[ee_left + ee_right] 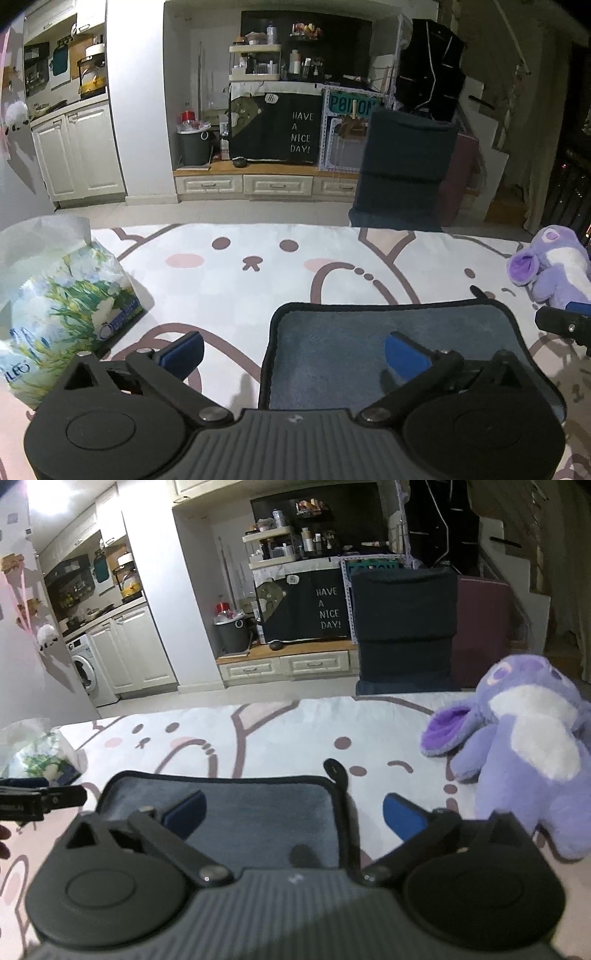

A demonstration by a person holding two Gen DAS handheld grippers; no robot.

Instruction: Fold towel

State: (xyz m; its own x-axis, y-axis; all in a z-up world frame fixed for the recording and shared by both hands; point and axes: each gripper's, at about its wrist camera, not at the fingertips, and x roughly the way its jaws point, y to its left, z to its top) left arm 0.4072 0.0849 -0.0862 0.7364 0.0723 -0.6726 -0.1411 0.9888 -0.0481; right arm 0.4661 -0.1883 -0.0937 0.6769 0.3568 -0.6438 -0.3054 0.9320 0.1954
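Note:
A grey-blue towel (351, 339) with a dark border lies flat on the white cartoon-print cover (258, 295); it also shows in the right wrist view (258, 812), with a small hanging loop at its far right corner. My left gripper (295, 350) is open and empty, astride the towel's left edge. My right gripper (295, 812) is open and empty, astride the towel's right edge. The right gripper's tip shows at the right of the left wrist view (561, 321); the left gripper's tip shows at the left of the right wrist view (44, 799).
A floral tissue pack (62, 306) stands to the left of the towel. A purple plush toy (524, 746) lies to its right. Beyond the far edge of the surface are a dark chair (402, 166), cabinets and a bin (194, 144).

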